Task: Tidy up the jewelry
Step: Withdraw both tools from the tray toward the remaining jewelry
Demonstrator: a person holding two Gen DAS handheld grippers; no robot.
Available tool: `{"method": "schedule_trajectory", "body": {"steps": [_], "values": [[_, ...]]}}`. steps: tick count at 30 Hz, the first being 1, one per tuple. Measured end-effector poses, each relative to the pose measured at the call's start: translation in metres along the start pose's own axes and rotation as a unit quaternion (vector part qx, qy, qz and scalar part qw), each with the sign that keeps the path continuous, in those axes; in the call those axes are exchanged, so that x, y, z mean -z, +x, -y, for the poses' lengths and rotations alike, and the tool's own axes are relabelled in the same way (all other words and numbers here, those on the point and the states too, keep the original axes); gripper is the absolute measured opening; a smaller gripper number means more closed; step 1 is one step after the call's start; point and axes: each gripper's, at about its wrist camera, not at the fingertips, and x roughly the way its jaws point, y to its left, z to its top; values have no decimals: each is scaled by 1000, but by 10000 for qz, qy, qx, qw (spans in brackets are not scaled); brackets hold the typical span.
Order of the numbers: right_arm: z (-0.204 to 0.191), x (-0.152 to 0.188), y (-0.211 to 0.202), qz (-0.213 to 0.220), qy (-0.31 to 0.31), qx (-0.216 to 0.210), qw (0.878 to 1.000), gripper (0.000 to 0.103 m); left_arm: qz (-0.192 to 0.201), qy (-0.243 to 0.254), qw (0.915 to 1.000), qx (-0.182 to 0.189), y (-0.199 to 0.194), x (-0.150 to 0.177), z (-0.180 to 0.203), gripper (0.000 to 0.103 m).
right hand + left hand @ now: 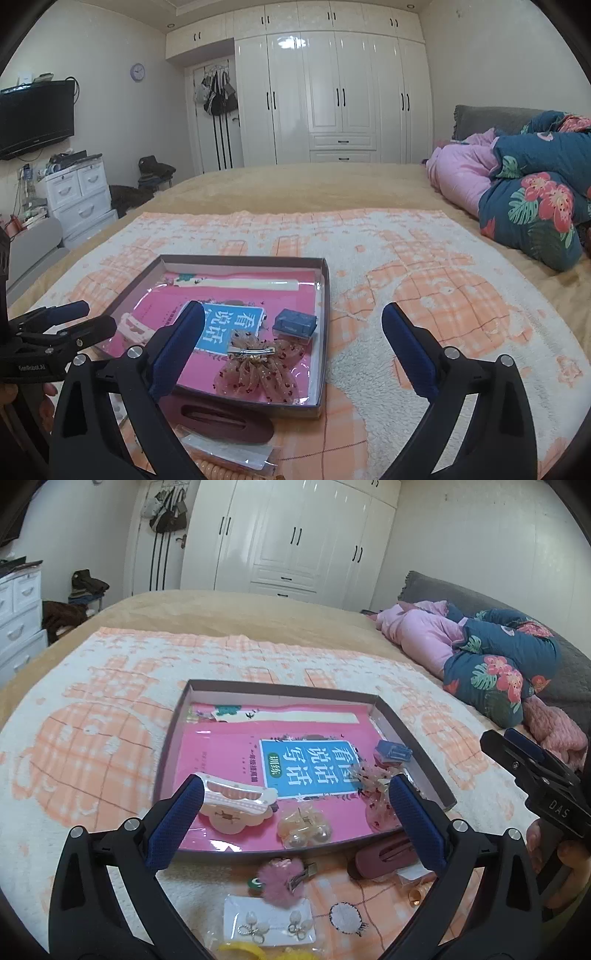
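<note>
While our left gripper (295, 808) hangs spread wide over tray (421, 738), white hair clip (236, 803) touches its left finger; our right gripper (291, 350) spread too, bow clip (255, 365) between fingers.

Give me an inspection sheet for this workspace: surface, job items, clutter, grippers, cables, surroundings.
Surface: orange-and-white blanket spread on a bed.
Job's things: shallow box lined with a pink book; in it a white hair clip, pearl earrings bag, sequin bow clip and small blue case. Outside its near edge: pink fluffy clip, earring card, dark red hair clip.
Clutter: yellow item at the near edge, partly cut off.
Grippers: left gripper open, over the box's near edge; right gripper open, empty.
Cables: wires beside the wall TV.
Surroundings: white wardrobe, folded quilts, white drawers.
</note>
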Motion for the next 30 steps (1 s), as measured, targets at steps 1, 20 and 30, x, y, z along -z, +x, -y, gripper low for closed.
{"method": "schedule_trajectory", "body": {"steps": [1,20,30], "values": [[0,-1,-2,18,1,-2,10000,94,22,0,10000,-14,-2,0,0,92],[-10,0,-39,233,-126,-106,9996,95,369,-104,9992,-95,-40,-1,-8,92],[-17,7,-51,199,-244,-216,9993,95,440,-126,9988,-149,-54,6,-12,92]]}}
